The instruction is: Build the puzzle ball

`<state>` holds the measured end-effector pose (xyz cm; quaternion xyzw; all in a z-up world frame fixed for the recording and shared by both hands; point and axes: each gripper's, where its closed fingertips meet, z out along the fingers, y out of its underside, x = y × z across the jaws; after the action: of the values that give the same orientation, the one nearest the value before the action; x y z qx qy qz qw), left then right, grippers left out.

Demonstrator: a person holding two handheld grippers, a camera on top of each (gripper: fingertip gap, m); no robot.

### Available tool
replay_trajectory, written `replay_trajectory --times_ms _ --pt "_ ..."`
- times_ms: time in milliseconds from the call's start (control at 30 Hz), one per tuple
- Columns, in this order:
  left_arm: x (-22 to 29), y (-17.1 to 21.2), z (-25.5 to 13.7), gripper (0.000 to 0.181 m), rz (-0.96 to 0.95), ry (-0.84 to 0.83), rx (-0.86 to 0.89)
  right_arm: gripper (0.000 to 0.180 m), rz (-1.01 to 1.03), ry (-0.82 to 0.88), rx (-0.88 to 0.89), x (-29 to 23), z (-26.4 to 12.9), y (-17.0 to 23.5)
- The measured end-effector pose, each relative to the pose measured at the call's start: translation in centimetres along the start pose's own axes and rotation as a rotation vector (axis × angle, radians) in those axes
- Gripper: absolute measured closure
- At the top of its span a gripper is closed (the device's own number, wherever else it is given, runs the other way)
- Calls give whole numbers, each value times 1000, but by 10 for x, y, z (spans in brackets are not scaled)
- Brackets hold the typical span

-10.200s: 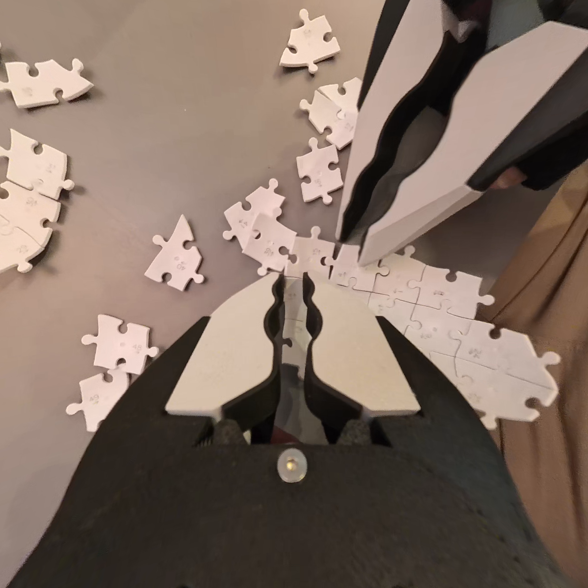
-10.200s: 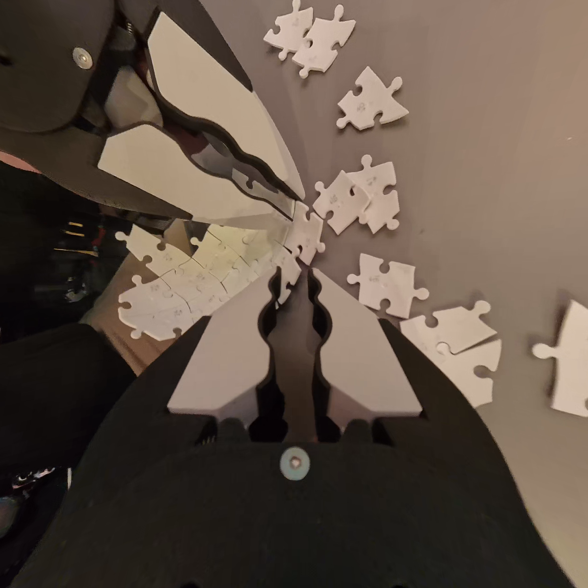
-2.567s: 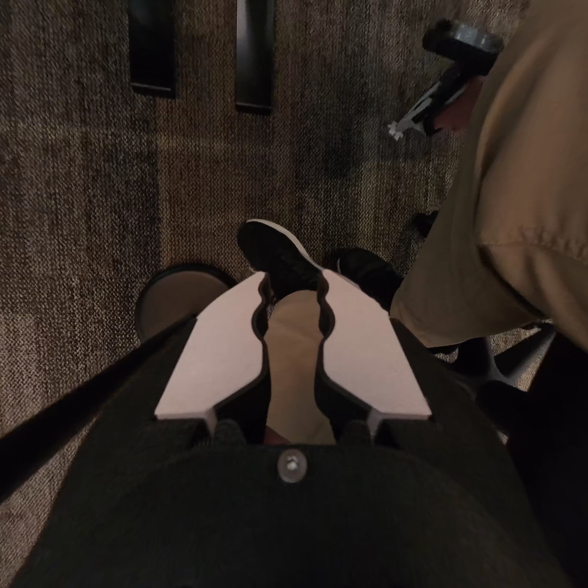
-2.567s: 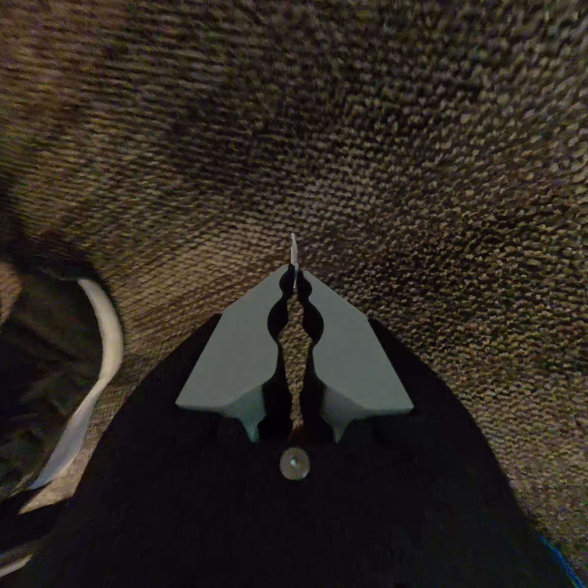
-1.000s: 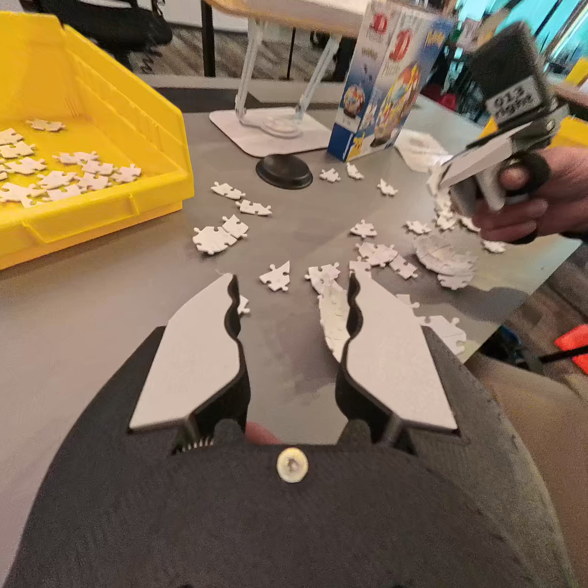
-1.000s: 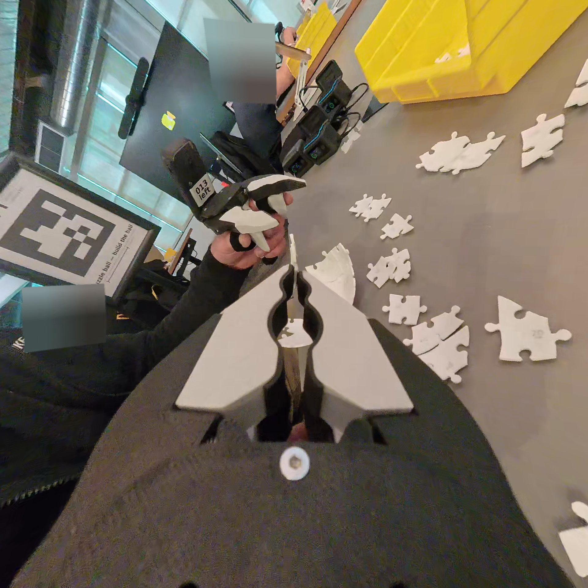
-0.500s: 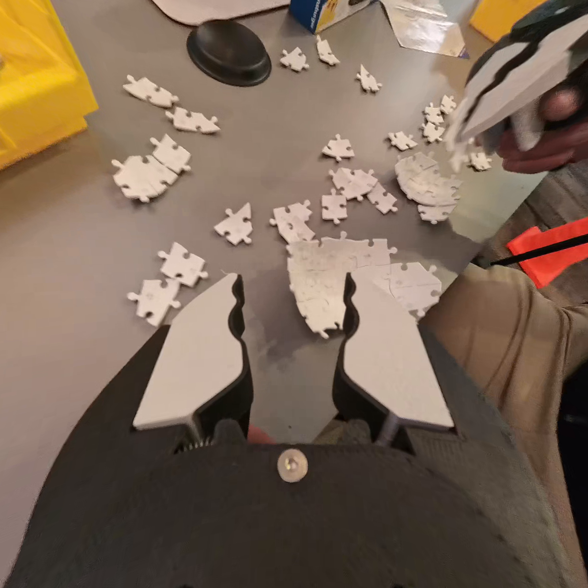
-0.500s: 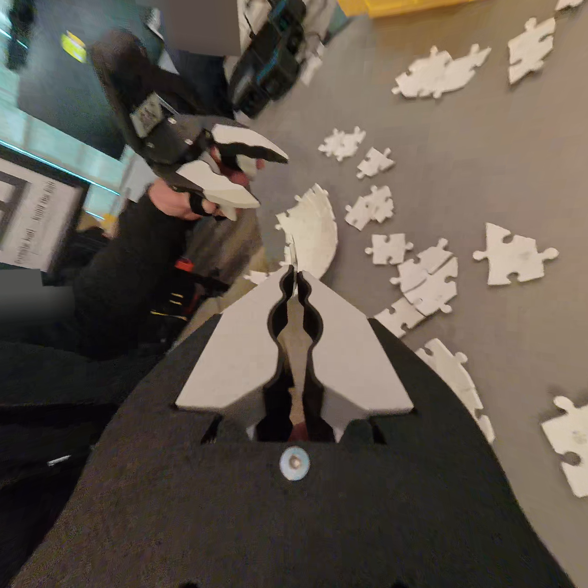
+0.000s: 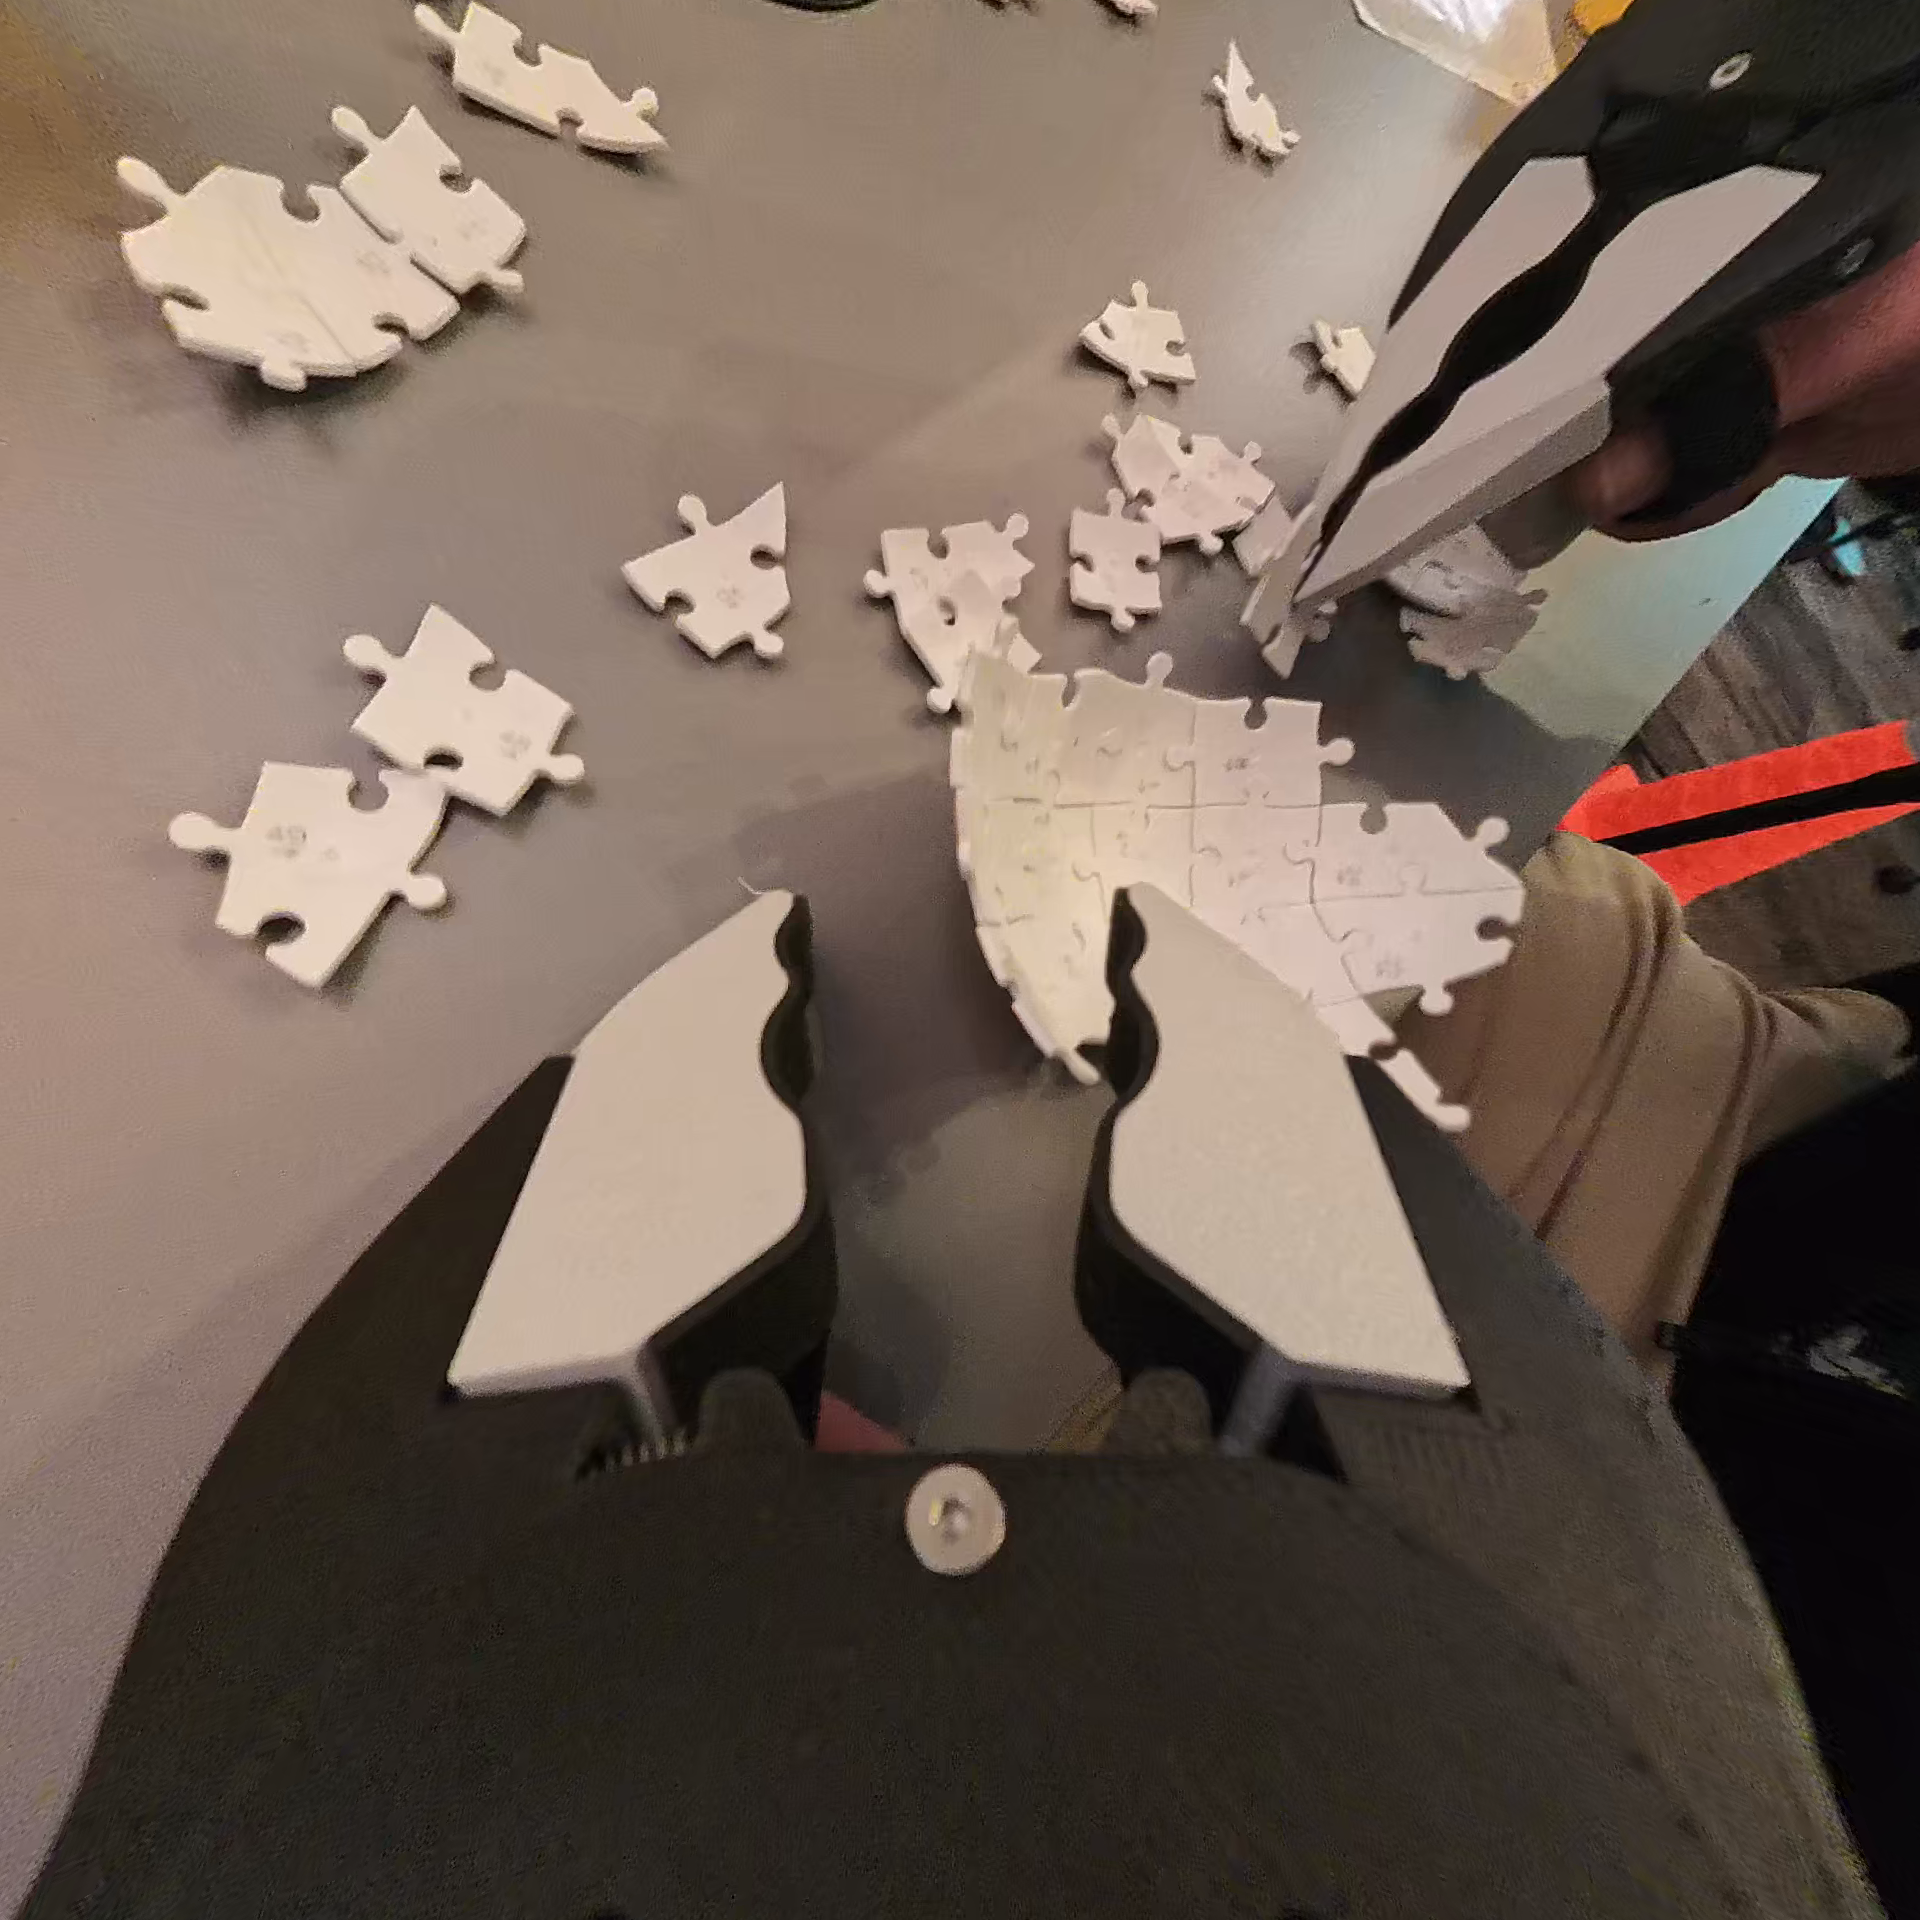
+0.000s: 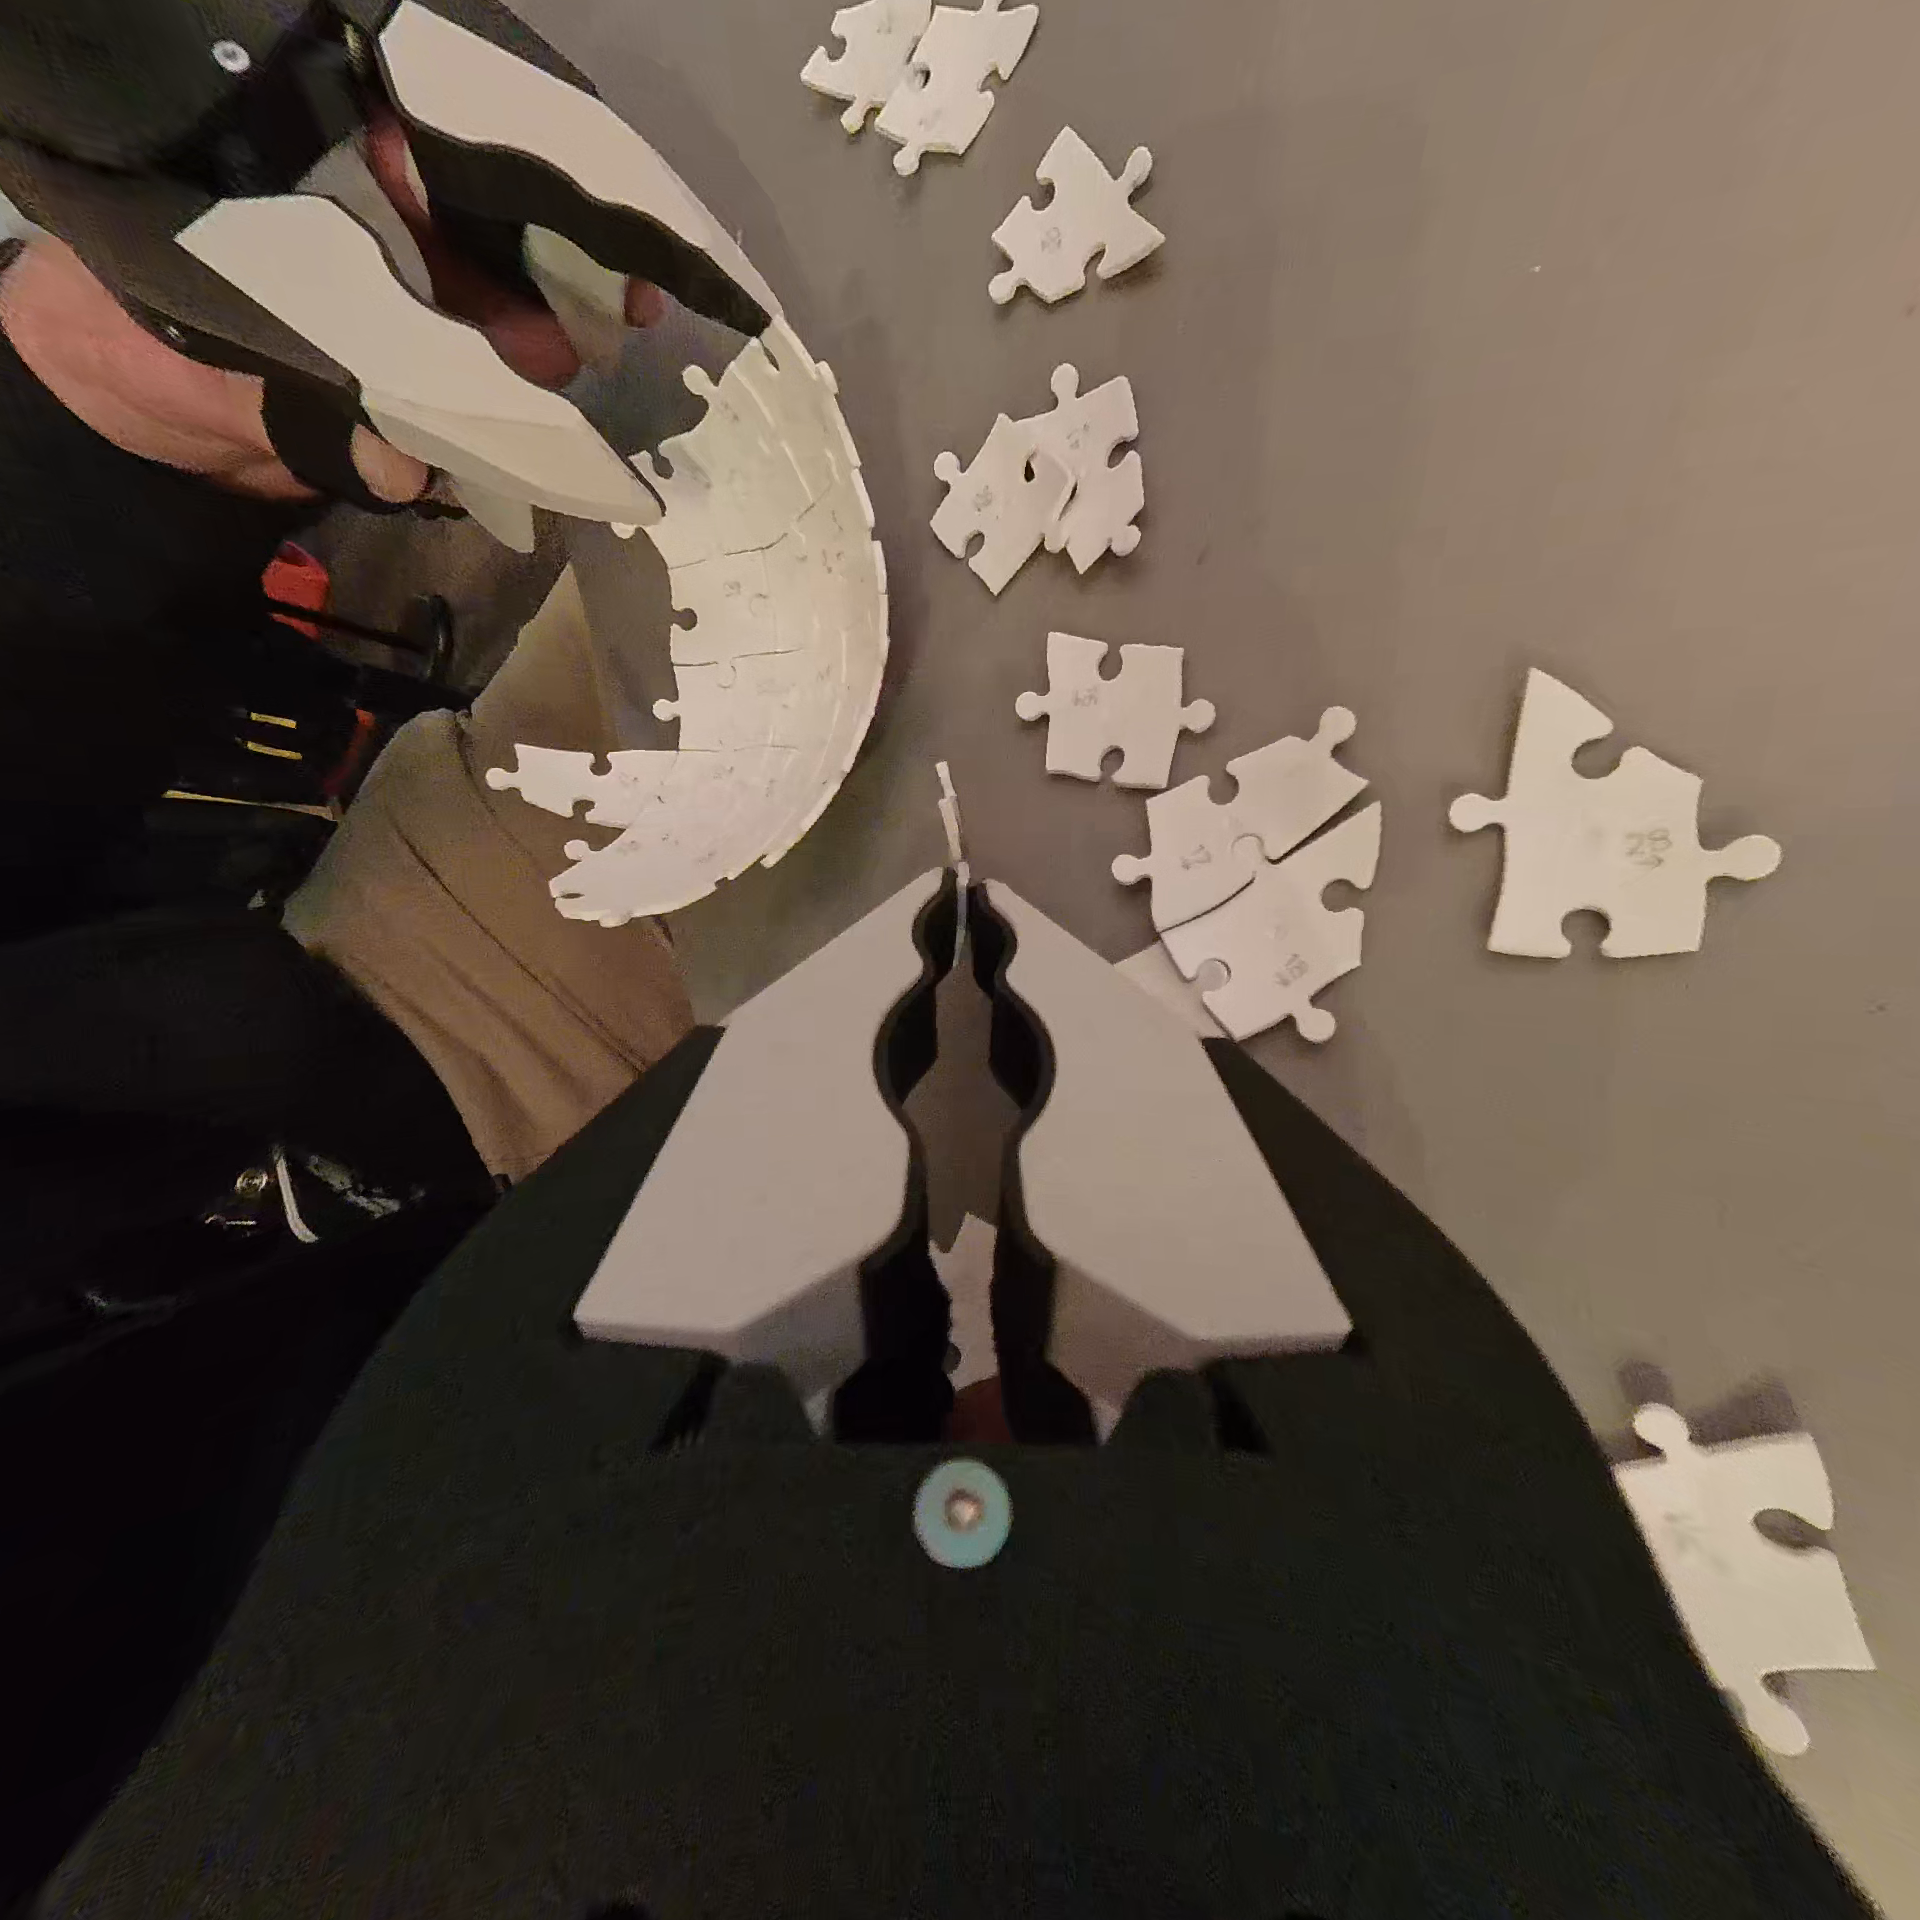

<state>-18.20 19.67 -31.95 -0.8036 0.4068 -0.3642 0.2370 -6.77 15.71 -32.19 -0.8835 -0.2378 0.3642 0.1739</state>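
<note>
Right gripper [image 10: 961,883]: fingers pressed together on a single white puzzle piece [image 10: 949,821], held edge-on so only its thin rim shows past the tips.
Left gripper [image 9: 961,914]: fingers spread wide, nothing between them, just above the grey worktop [image 9: 727,343].
Curved shell [image 9: 1195,831]: a joined, bowl-like section of the puzzle ball at the worktop's near edge, partly overhanging it; its long arc runs along that edge, hollow side facing the person's tan trouser leg [image 9: 1621,1049].
Shell and left gripper: the right finger overlaps the shell's near end in the left wrist view; contact cannot be told.
Held piece and shell: near, apart, the piece pointing past the shell's end.
Surroundings: loose pieces [image 10: 1112,707] and small joined clusters [image 9: 281,275] scattered on the worktop beyond the shell, none between the held piece and it.
</note>
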Motion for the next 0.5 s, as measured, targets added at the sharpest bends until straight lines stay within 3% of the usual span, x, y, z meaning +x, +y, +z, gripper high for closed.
replay_trajectory --times_ms 233,500 --pt "9 -14 5 147 -4 37 -6 180 -14 -21 25 -7 1 -11" --pt "9 -12 11 156 48 -28 -50 180 -57 2 16 -10 0 -4"
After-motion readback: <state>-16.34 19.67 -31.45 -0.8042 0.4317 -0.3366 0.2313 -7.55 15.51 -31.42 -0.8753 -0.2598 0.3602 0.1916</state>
